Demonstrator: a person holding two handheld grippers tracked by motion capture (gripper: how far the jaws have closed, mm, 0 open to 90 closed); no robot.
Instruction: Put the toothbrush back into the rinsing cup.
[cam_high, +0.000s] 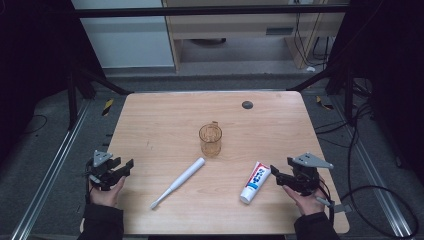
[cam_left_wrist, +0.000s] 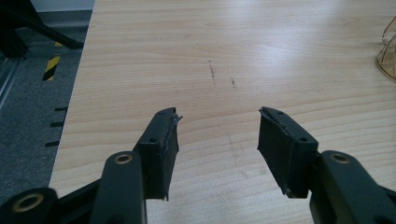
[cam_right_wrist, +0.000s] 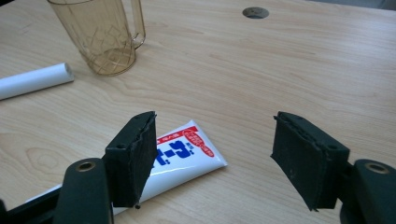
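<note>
Toothpaste tube (cam_right_wrist: 180, 156) lies flat just beside the right gripper (cam_right_wrist: 215, 158), whose jaws stand spread and empty. Left gripper (cam_left_wrist: 217, 144) is also spread over bare table (cam_high: 165, 115). Toothbrush (cam_high: 178, 182) and amber cup (cam_high: 210, 140) sit untouched, so nothing looks started yet

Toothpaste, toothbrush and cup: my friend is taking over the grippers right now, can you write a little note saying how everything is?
Left gripper: open, empty, at the table's left edge, touching nothing.
Right gripper: open, empty, just right of the toothpaste tube; one jaw stands in front of the tube in the right gripper view, not gripping it.
Things: the amber cup stands upright mid-table. The white toothbrush lies flat in front of it. The toothpaste tube lies flat, cap toward the person.
Done: nothing picked up yet.
Left: probably grasp the tube and brush; likely they go into the cup.
</note>
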